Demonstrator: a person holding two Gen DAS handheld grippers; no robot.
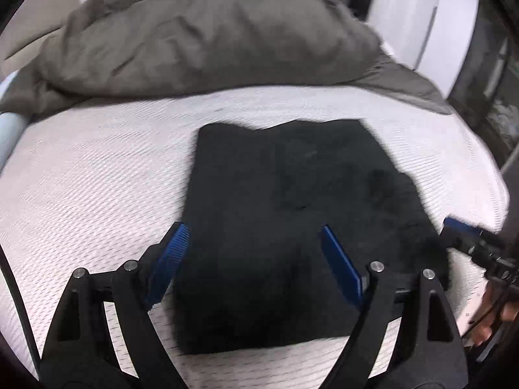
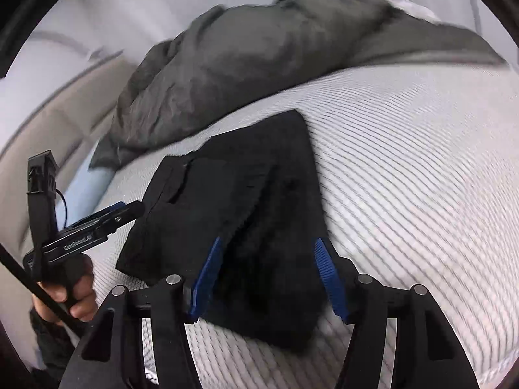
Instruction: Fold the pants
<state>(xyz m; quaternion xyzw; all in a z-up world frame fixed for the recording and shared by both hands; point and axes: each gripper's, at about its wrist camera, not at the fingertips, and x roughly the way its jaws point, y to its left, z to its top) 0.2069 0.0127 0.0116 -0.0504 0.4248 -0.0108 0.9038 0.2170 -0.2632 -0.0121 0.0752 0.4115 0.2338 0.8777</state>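
Black pants (image 1: 275, 214) lie folded into a thick rectangle on the white mattress (image 1: 81, 178). My left gripper (image 1: 256, 256) hovers over their near end, open, its blue pads (image 1: 172, 256) wide apart and pressing on nothing. In the right wrist view the same pants (image 2: 240, 201) run away from me, a pocket flap showing. My right gripper (image 2: 269, 278) straddles their near right corner with fabric between the blue pads (image 2: 207, 275), jaws open and not pinching. The right gripper (image 1: 457, 230) shows at the right edge of the left wrist view. A hand (image 2: 74, 288) holds the left gripper (image 2: 129, 209) beside the pants.
A bunched grey duvet (image 1: 194, 42) fills the far side of the bed. A light blue pillow (image 1: 9, 129) sits at the left edge, with a beige headboard (image 2: 48, 123) behind. The mattress drops off at the right near dark furniture (image 1: 486, 103).
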